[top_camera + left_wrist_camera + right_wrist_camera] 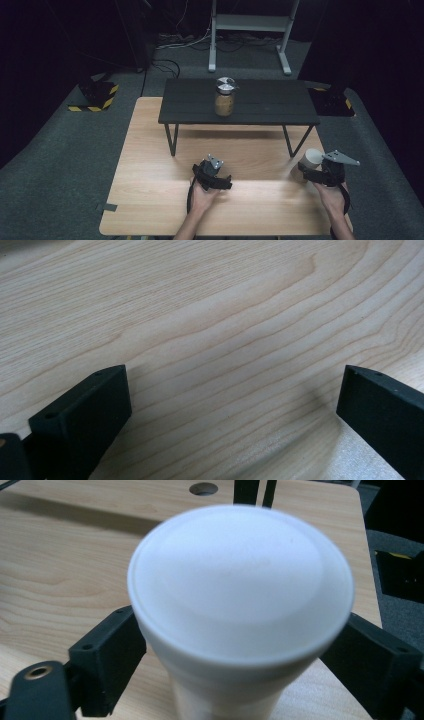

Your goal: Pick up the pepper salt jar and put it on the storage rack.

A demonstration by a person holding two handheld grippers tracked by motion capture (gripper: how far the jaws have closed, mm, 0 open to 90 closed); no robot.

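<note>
White cup (311, 159) sits near the right edge of the wooden table (150, 165) in the high view, held by the right gripper (320, 174). The left gripper (212, 175) rests mid-table with lots of bare wood around. A jar (224, 97) stands on the black shelf (280, 107) behind.

In the left gripper view, the jaws stand wide apart over bare wood, holding nothing.

In the right gripper view, both jaws press the cup's (240, 605) sides.
</note>
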